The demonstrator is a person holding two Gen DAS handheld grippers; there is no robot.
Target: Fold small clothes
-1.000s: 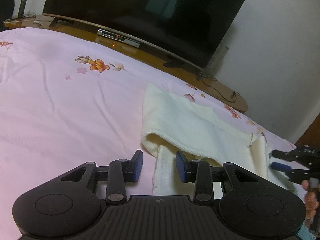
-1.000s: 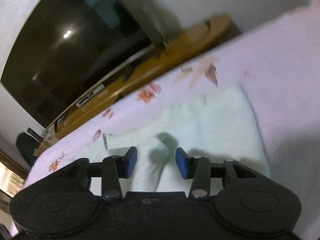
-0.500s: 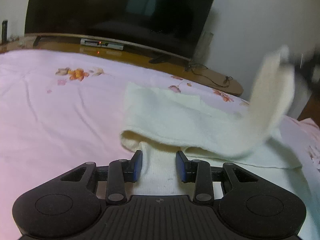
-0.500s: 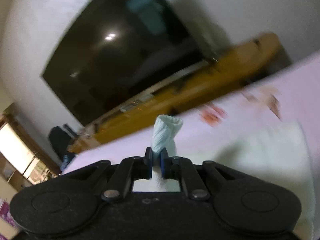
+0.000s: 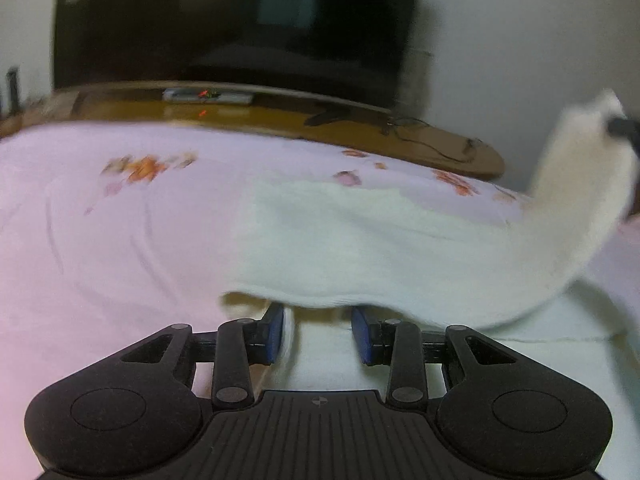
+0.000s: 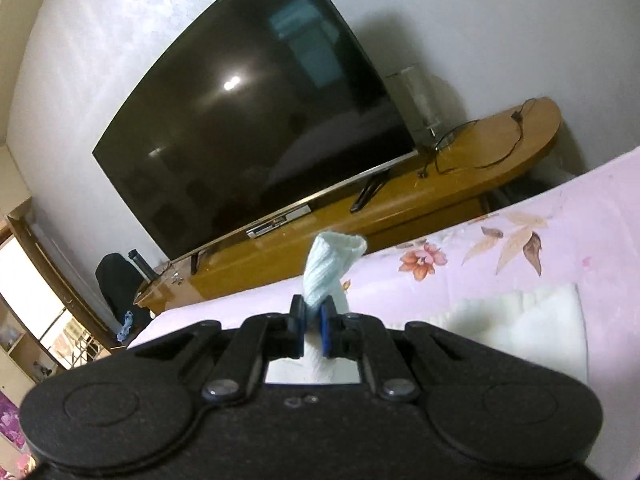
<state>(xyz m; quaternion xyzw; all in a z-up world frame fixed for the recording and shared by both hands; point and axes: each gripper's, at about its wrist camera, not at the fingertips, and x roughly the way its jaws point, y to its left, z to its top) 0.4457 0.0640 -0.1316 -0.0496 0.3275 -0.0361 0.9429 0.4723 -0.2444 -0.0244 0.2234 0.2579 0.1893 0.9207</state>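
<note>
A dark television (image 6: 256, 120) on a wooden stand (image 6: 400, 204) fills the upper frame, above a pink floral bed sheet (image 5: 100, 240). A cream garment (image 5: 360, 248) is spread at the centre of the sheet, one end lifted at the right edge. That end is pinched by the right tongs (image 6: 311, 326). The left tongs (image 5: 318, 334) are held partly open astride a cloth strip at the bottom, not pressing it.

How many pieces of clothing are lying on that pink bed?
1 that I can tell: a cream-white knitted garment spread on the pink flowered bedsheet, one end lifted and pinched in the right gripper. More could lie outside the view.
</note>
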